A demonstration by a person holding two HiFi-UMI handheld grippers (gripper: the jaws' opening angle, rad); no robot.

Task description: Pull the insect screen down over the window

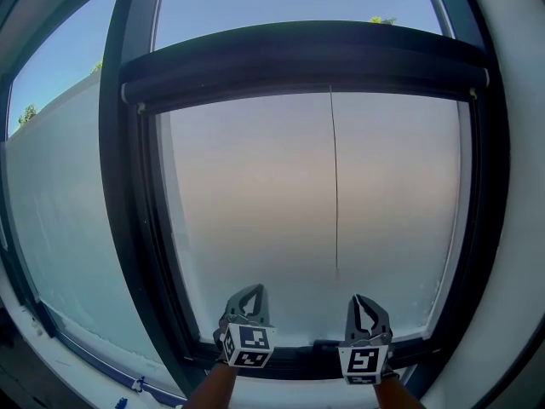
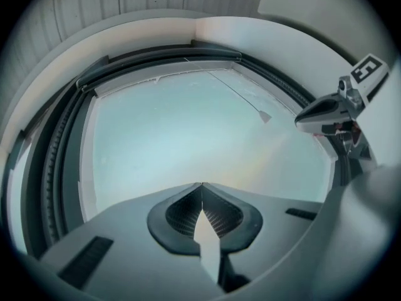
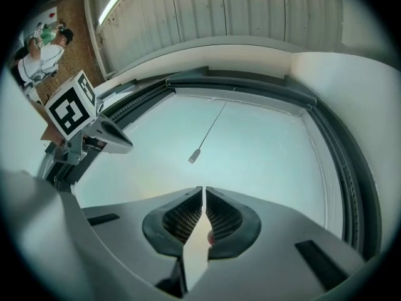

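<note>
Head view. The insect screen [image 1: 306,58] sits in a dark, bar-shaped housing in the upper part of the frame. Its long axis runs horizontally across the window frame [image 1: 119,186] from left to right, bowed slightly by the lens. A thin pull cord [image 1: 334,177] hangs straight down from the housing's lower edge, right of centre, over the pale glass [image 1: 255,194]. It ends in a small tab in the lower half of the pane.

The left gripper [image 1: 249,290] and right gripper [image 1: 358,300] stand side by side at the bottom centre of the frame, just above the sill, tips pointing upward. The housing lies well above both. The cord's tab hangs between them and nearer the right gripper, touching neither.

In each gripper view the ribbed pads meet at the tips with nothing between them: both tools are clenched and empty. A marker cube [image 1: 248,344] sits below the left gripper's jaws.
</note>
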